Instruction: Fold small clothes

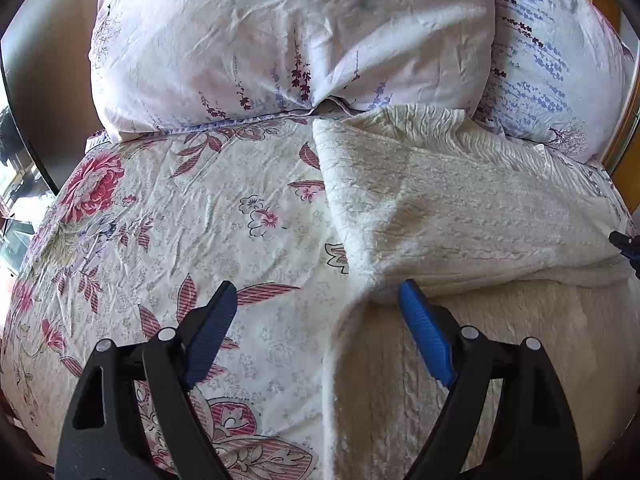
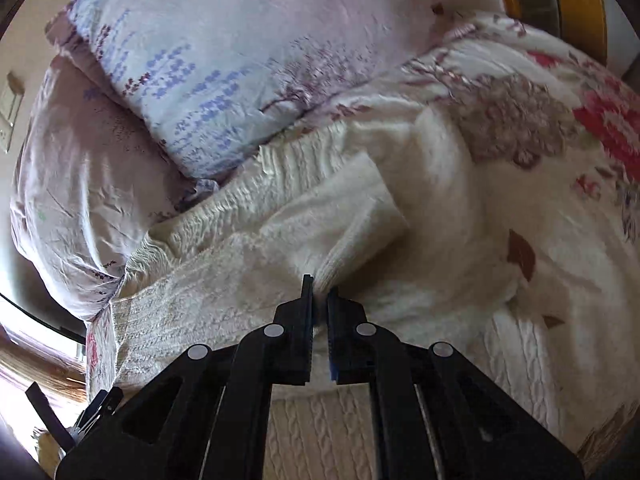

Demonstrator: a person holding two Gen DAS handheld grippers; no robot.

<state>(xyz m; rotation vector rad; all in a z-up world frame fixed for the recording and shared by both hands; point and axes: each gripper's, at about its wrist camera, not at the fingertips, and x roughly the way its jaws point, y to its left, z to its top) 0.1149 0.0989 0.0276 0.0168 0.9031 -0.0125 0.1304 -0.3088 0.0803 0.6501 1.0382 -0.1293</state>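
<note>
A cream cable-knit sweater (image 1: 460, 208) lies on a floral bedspread (image 1: 180, 220), partly folded over itself. My left gripper (image 1: 316, 300) is open, its blue fingers (image 1: 424, 332) spread just above the sweater's left fold edge, holding nothing. In the right wrist view the same sweater (image 2: 248, 248) spreads across the bed, and my right gripper (image 2: 320, 292) is shut on a pinched fold of its knit fabric. A tip of the right gripper shows at the far right of the left wrist view (image 1: 626, 242).
Two pillows in pale lavender-print covers (image 1: 280, 40) (image 2: 224, 60) lie at the head of the bed behind the sweater. A wooden headboard or frame (image 2: 580, 4) runs along the right. A wall switch (image 2: 10, 108) is on the left.
</note>
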